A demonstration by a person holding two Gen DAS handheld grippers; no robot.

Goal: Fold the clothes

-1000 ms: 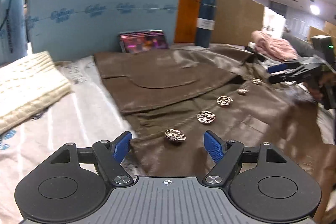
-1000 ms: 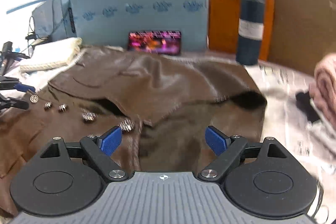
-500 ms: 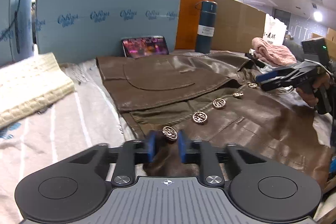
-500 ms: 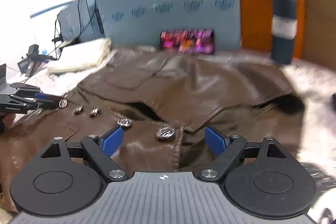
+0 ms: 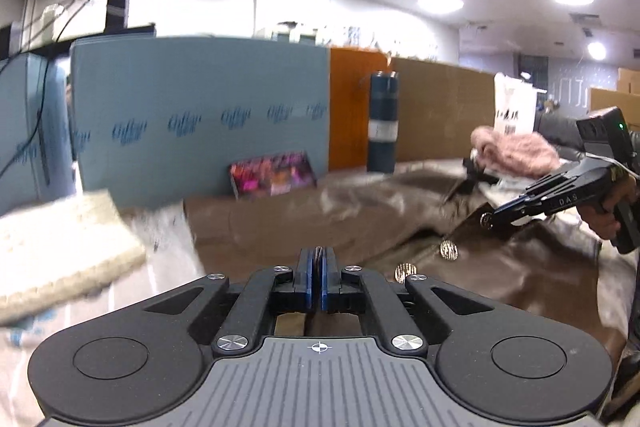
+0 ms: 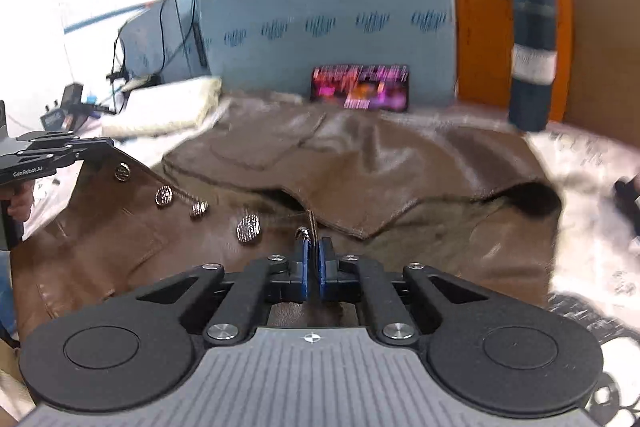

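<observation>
Jacket [image 6: 400, 163] front edge pinched by both hand-held grippers, left [image 5: 319, 259], right [image 6: 313, 251].

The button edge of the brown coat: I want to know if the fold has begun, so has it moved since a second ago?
Yes. The button edge has risen off the table, pinched in both tongs, left and right, toward the propped phone.

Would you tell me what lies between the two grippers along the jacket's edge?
In the right wrist view, metal buttons on the brown jacket run between the left gripper and right gripper.
</observation>
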